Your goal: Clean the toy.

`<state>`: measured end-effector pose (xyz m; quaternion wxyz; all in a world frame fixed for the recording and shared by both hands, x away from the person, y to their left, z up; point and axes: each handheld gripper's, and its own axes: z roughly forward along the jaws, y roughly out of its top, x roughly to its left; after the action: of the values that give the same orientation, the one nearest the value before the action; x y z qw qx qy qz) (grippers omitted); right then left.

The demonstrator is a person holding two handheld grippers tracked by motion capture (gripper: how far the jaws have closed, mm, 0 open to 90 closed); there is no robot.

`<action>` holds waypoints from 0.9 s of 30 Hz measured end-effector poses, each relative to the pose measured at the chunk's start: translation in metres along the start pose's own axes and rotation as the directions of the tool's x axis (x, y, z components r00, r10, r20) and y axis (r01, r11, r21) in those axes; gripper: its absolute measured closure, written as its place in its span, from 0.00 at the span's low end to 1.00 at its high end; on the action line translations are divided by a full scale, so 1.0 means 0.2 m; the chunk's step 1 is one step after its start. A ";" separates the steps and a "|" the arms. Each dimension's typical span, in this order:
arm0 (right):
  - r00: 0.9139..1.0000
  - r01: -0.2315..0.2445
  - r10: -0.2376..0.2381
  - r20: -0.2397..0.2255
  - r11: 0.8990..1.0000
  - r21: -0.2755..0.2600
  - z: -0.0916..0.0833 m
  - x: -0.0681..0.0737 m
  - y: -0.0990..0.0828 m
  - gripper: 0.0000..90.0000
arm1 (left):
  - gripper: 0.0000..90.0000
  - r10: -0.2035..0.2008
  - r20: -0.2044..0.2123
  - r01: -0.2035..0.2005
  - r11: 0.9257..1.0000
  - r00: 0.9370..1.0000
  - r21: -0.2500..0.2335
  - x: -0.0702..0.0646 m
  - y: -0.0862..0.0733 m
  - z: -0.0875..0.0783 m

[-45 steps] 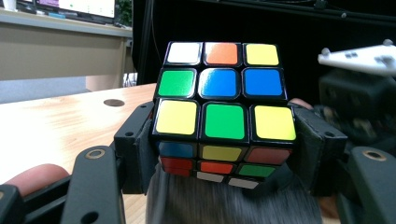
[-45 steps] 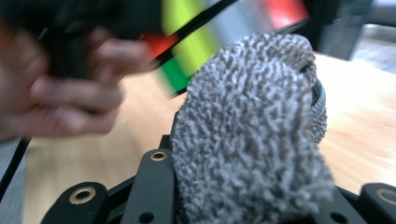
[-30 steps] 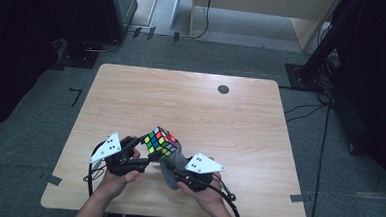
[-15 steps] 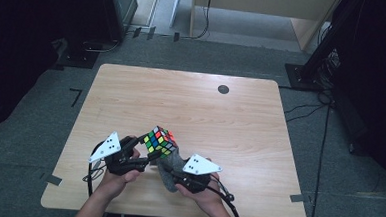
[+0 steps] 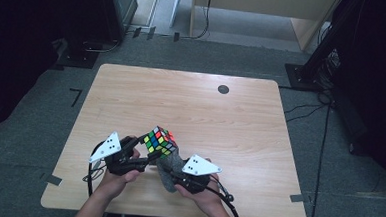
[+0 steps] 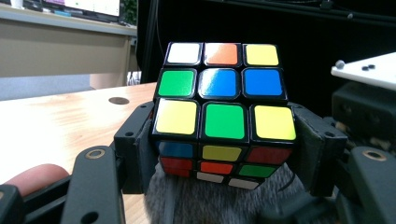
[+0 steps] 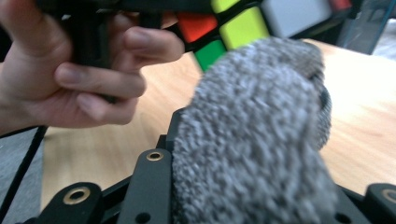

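A colourful puzzle cube (image 5: 159,141) is held up above the wooden table (image 5: 191,103) near its front edge. My left gripper (image 5: 148,151) is shut on the cube (image 6: 224,112), with a black jaw pressed against each of its sides. My right gripper (image 5: 170,170) is shut on a grey fluffy cloth (image 5: 169,167). That cloth (image 7: 257,140) bulges up between the jaws and touches the underside of the cube (image 7: 224,28). The cloth (image 6: 219,203) also lies under the cube in the left gripper view.
A small dark round spot (image 5: 223,89) lies near the table's far edge. Dark stands and cables crowd the floor around the table, and a wooden cabinet (image 5: 266,7) stands behind it. The left hand (image 7: 79,79) grips its tool close by.
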<state>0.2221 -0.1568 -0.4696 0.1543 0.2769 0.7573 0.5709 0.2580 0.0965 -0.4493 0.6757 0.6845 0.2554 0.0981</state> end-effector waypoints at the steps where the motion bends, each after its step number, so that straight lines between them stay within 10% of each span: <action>1: 1.000 -0.012 0.013 0.011 1.000 -0.016 -0.01 -0.01 0.01 0.77 | 0.37 0.001 0.000 -0.001 1.000 1.000 0.000 0.00 0.00 0.00; 4: 0.995 -0.085 0.088 0.045 0.994 -0.071 -0.06 -0.07 0.02 0.78 | 0.37 0.005 -0.003 -0.005 1.000 1.000 0.012 0.00 -0.01 0.01; 18: 0.996 0.003 0.005 -0.090 0.997 0.083 0.09 0.07 -0.06 0.78 | 0.37 -0.001 -0.023 0.002 1.000 1.000 0.007 -0.01 0.00 0.01; 24: 0.998 -0.049 0.047 0.028 0.997 0.058 0.03 -0.03 -0.03 0.77 | 0.37 -0.017 -0.056 0.016 1.000 0.998 -0.010 0.01 0.00 -0.01; 27: 0.984 -0.097 0.087 0.158 0.994 0.055 -0.01 -0.12 -0.04 0.73 | 0.37 -0.035 -0.071 0.034 0.999 0.997 -0.012 0.02 0.00 -0.01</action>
<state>0.2381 -0.1734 -0.4779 0.1777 0.3600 0.7467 0.5303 0.2605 0.0994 -0.4498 0.6714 0.6725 0.2905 0.1119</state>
